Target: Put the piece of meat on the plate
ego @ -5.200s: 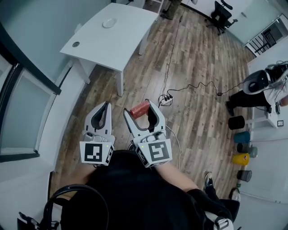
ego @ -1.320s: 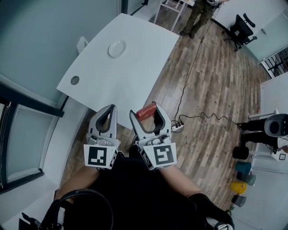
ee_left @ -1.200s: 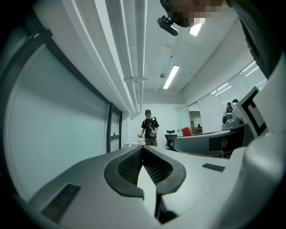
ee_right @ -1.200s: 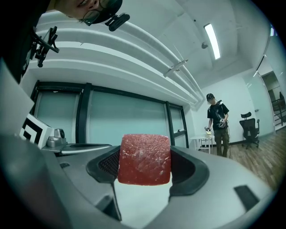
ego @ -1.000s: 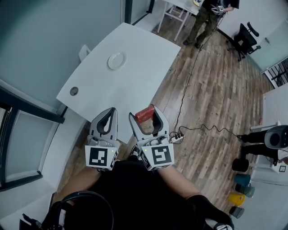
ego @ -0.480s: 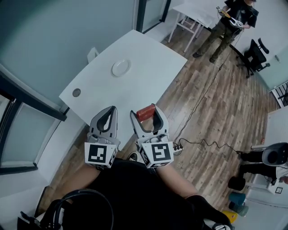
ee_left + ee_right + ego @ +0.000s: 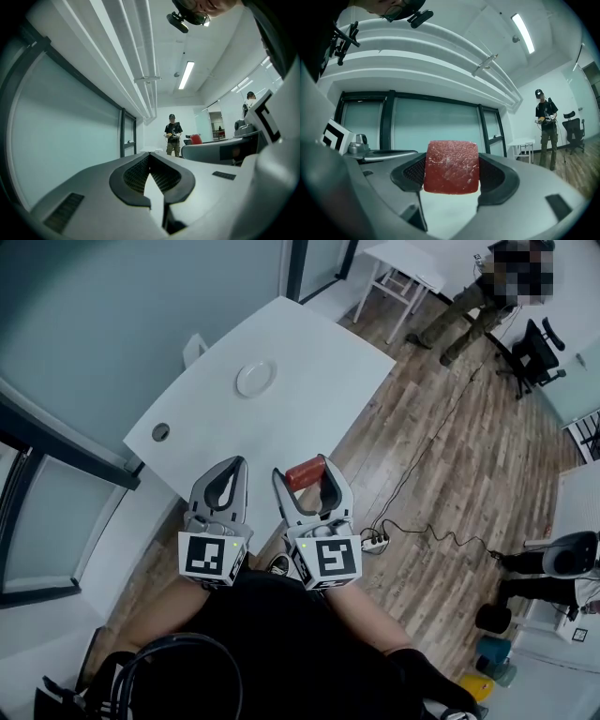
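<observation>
- Right gripper (image 7: 307, 478) clamped on red, marbled, square-cut piece of meat (image 7: 451, 167), sides hidden against ribbed black pads (image 7: 414, 174)
- Left gripper (image 7: 226, 486) closed, empty
- Small round plate (image 7: 255, 378) far left on smooth white table (image 7: 319, 357), well apart from meat

The piece of meat (image 7: 305, 472) is a dark red, squarish block with a faintly marbled, grainy face. It is pinched between the two jaw pads of the right tool (image 7: 305, 471) and held up in the air short of the table (image 7: 319, 352). The plate (image 7: 255, 378) is small, round and white, lying flat and bare near the middle of the white table, well apart from the meat.
</observation>
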Demonstrator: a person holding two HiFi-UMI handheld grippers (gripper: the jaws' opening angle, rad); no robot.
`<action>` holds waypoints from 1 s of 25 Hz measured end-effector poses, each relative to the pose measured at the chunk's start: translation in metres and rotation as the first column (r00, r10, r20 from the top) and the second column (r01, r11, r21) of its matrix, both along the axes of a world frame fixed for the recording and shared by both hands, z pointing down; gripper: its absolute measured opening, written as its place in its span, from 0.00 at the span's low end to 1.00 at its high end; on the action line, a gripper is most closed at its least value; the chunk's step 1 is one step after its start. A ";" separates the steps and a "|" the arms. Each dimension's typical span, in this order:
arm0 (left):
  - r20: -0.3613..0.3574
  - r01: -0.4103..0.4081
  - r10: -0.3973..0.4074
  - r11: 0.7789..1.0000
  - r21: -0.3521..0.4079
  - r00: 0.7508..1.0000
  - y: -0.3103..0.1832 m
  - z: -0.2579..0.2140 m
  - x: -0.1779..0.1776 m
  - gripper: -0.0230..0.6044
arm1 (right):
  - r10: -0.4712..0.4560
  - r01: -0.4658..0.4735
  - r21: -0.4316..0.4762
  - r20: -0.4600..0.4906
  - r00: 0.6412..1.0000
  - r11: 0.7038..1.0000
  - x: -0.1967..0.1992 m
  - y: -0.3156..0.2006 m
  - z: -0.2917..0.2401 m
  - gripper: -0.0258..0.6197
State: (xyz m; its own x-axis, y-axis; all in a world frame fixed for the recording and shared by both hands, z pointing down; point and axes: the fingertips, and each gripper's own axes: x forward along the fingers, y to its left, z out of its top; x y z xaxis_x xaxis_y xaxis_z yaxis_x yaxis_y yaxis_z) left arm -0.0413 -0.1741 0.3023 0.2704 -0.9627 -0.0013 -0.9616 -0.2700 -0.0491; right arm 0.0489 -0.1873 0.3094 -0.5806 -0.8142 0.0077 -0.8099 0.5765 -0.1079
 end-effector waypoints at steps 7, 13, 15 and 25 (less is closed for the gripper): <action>-0.012 -0.028 0.028 0.999 -0.015 1.000 -0.035 0.008 -0.020 0.04 | 0.029 -0.029 -0.023 -0.022 0.999 0.999 -0.022 -0.031 0.006 0.52; -0.024 -0.066 0.065 0.997 -0.030 0.998 -0.064 0.014 -0.033 0.04 | 0.070 -0.071 -0.046 -0.031 0.997 0.996 -0.039 -0.056 0.010 0.53; -0.028 -0.076 0.075 0.997 -0.027 0.997 -0.080 0.017 -0.045 0.04 | 0.094 -0.096 -0.056 -0.042 0.995 0.994 -0.048 -0.071 0.012 0.53; -0.055 -0.122 0.117 0.989 -0.078 0.992 -0.126 0.032 -0.082 0.04 | 0.151 -0.161 -0.090 -0.102 0.983 0.983 -0.081 -0.117 0.027 0.53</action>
State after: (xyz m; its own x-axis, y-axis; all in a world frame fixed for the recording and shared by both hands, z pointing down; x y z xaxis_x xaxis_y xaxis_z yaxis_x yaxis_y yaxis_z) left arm -0.1231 -0.2999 0.3347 0.3851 -0.9210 0.0591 -0.9229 -0.3843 0.0253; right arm -0.0326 -0.3045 0.3361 -0.4394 -0.8873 0.1399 -0.8983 0.4327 -0.0764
